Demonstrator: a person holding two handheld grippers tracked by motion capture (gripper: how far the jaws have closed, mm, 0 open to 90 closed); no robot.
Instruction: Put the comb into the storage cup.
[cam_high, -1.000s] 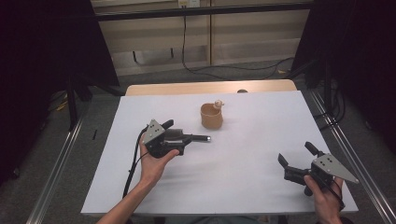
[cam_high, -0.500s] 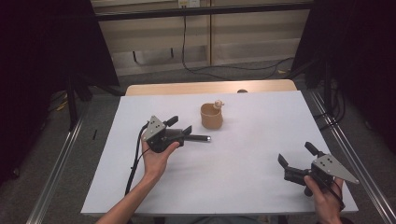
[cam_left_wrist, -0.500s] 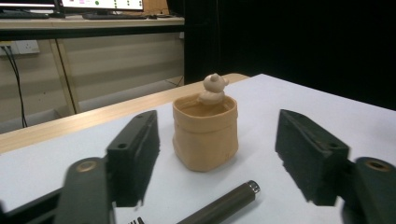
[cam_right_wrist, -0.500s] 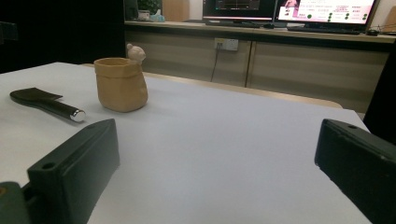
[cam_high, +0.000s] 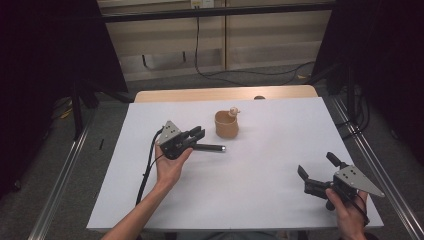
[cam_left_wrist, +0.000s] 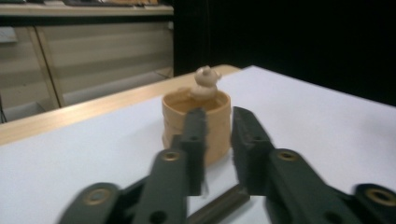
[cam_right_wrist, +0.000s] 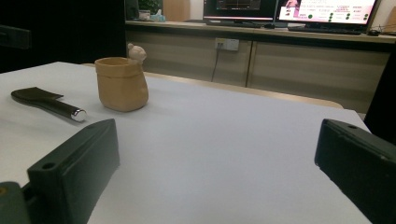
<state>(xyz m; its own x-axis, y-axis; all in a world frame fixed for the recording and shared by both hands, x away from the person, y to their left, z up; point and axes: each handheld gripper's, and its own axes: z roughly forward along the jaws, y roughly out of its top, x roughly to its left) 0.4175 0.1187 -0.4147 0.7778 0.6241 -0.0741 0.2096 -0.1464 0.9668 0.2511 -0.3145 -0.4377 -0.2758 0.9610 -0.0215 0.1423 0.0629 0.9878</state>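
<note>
High view: left gripper (cam_high: 196, 135) jaws just closing around dark slim tool with metal end cap (cam_high: 210, 148) lying on white table (cam_high: 260, 200), near tan cup (cam_high: 226, 125). Right gripper (cam_high: 320, 172) spread wide, idle. Risk: shallow, off-centre pinch, so tool tips, slips, knocks cup.

white table (cam_high: 280, 200), grey floor (cam_high: 60, 200), beige cabinets (cam_high: 165, 35), 2 monitors (cam_right_wrist: 327, 9).

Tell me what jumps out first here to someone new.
The tan cup with a small figure on its rim, at the white table's far middle. Just in front of it, the left gripper has just been closing its jaws over a dark tool with a metal-tipped handle. The right gripper sits open at the near right.
</note>
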